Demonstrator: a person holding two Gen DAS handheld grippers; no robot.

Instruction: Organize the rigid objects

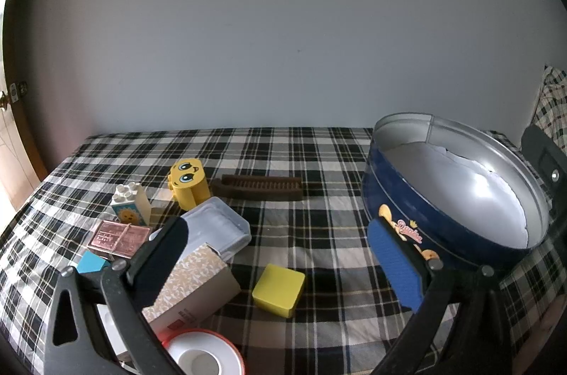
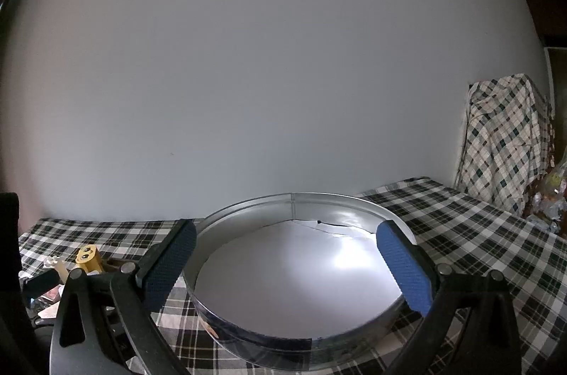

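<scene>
Plain pale wall (image 1: 283, 20) behind a plaid-covered bed (image 1: 319, 144).

Toys (image 1: 187, 183) and boxes (image 1: 198, 283) lie left of the tin (image 1: 443, 233).

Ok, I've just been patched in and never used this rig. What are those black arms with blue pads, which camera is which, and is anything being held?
The black arms are hand-held two-finger grippers; a person carries one in each hand. Each picture comes from a fisheye camera on a gripper, looking along its fingers.

The left wrist view shows the left gripper, open and holding nothing, over a plaid cloth. Ahead lie a yellow square box, a patterned carton, a clear plastic box, a yellow face block, a white brick, a brown comb and a tape roll. The round blue tin sits to the right.

The right wrist view shows the right gripper, also open and holding nothing, above that tin, which holds only a white lining.
</scene>
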